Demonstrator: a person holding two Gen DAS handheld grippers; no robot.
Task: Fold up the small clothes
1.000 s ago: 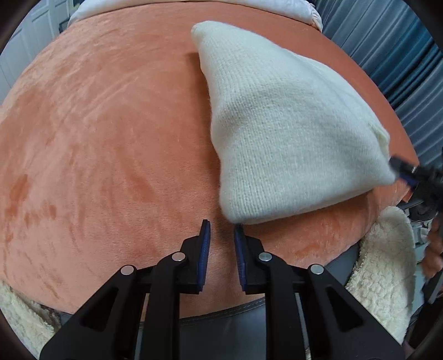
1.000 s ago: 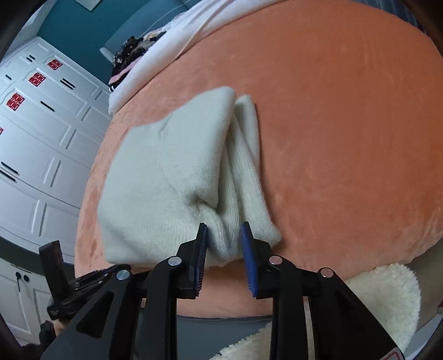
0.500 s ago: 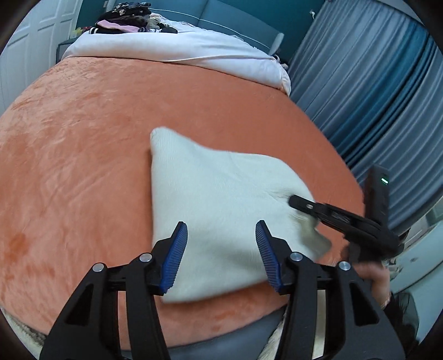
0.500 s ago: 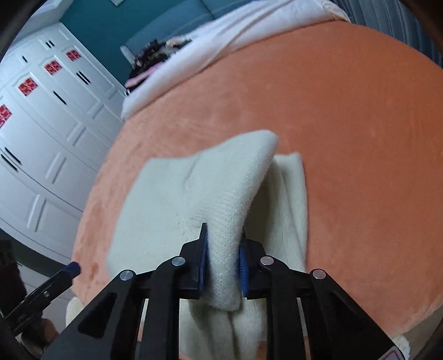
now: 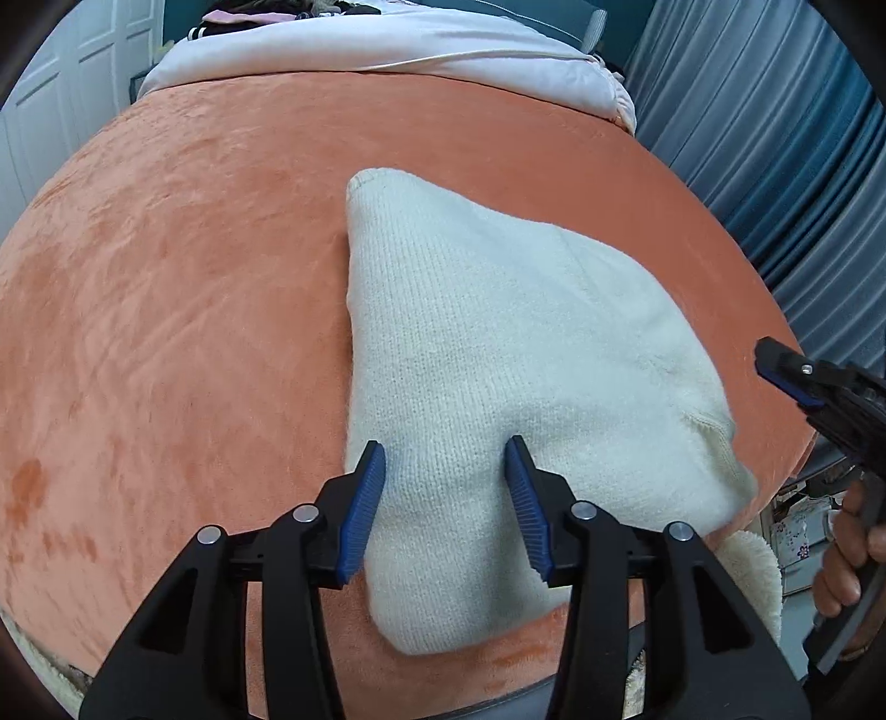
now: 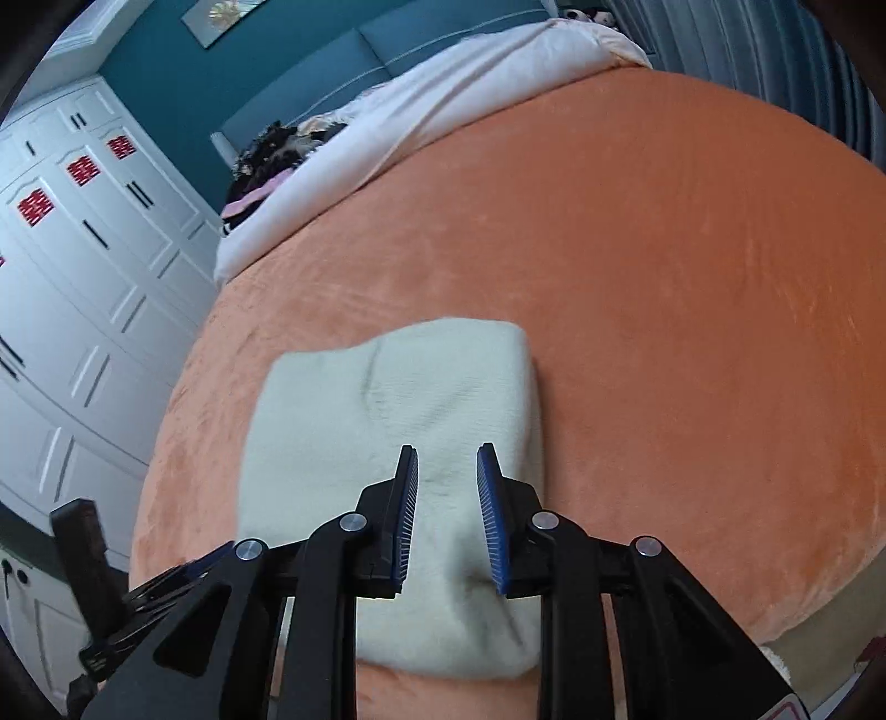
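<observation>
A cream knitted garment (image 5: 498, 354) lies folded flat on the orange blanket (image 5: 166, 310); it also shows in the right wrist view (image 6: 398, 410). My left gripper (image 5: 446, 462) is open and empty, its blue-padded fingers spread above the garment's near corner. My right gripper (image 6: 446, 471) is open and empty, hovering over the garment's near edge. From the left wrist view the right gripper (image 5: 819, 387) sits off the garment's right corner, apart from it.
The orange blanket (image 6: 664, 288) covers a bed, with a white duvet (image 5: 387, 44) at the far end. Blue curtains (image 5: 775, 138) hang on the right. White wardrobe doors (image 6: 83, 266) stand on the left. A fluffy cream rug (image 5: 758, 570) lies below the bed edge.
The right gripper held a fold of the garment half a second ago; it has let go and opened, and the garment now lies flat. The left gripper has moved closer over the garment.
</observation>
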